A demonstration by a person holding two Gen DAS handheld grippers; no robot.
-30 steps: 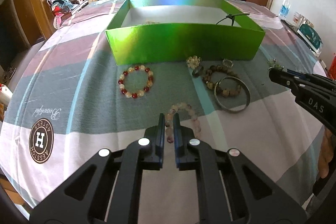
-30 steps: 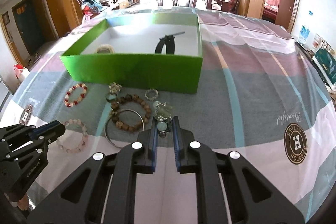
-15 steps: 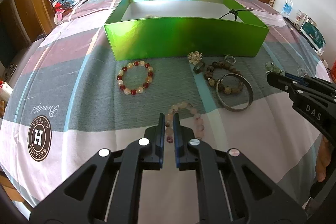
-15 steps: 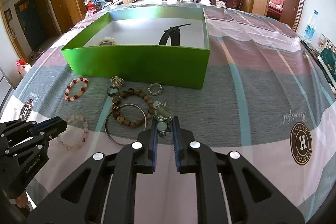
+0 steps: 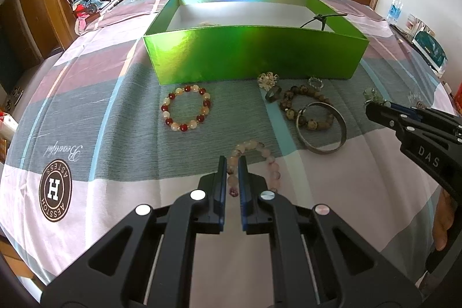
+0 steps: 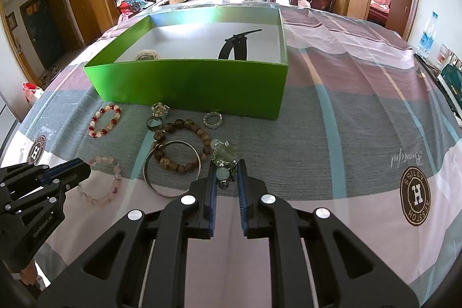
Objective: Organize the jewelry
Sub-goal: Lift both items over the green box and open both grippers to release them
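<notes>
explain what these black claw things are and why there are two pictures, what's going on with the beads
Each black claw is a hand-held two-finger gripper with a camera looking along its fingers, so each picture is one gripper's own view. The left gripper is closed on a pale pink bead bracelet on the tablecloth. The right gripper has a green charm piece between its fingers, jaws slightly apart. More bracelets, a metal bangle and rings lie in front of a green box, which already holds a black band.
</notes>
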